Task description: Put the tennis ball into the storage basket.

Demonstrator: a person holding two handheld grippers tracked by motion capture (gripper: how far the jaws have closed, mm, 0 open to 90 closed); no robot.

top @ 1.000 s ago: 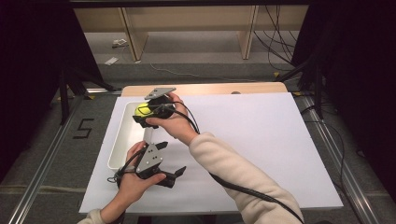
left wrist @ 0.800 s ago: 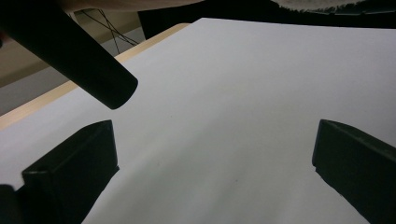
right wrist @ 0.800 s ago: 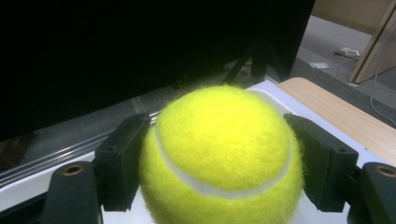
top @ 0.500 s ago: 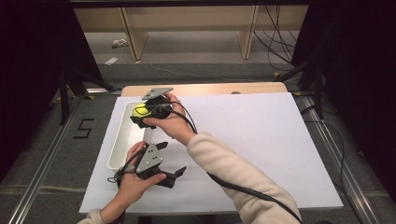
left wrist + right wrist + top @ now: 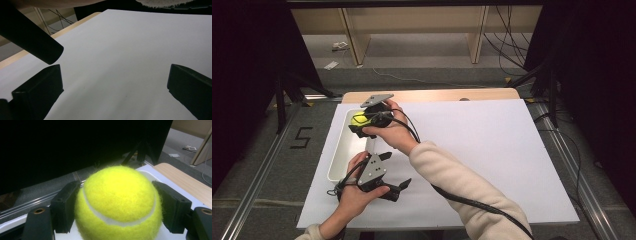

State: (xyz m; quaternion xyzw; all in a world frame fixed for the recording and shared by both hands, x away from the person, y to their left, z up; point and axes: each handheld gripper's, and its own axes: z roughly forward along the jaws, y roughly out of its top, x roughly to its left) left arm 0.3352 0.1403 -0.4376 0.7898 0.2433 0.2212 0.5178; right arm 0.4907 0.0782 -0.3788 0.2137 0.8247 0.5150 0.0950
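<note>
Pinching the tennis ball (image 5: 117,202) between its jaws, your right gripper (image 5: 364,121) hangs directly over the white tray's (image 5: 343,160) far end, while your left gripper (image 5: 384,186) rests spread on the sheet beside it.

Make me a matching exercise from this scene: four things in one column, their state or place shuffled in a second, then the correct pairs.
Things:
1. tennis ball
2. left hand-held gripper
3. white tray
4. right hand-held gripper

States or places:
A. open, low over the white sheet
B. clamped between two black jaws
C. on the table's left side
D. shut on something yellow, above the tray

Pairs: 1-B, 2-A, 3-C, 4-D
</note>
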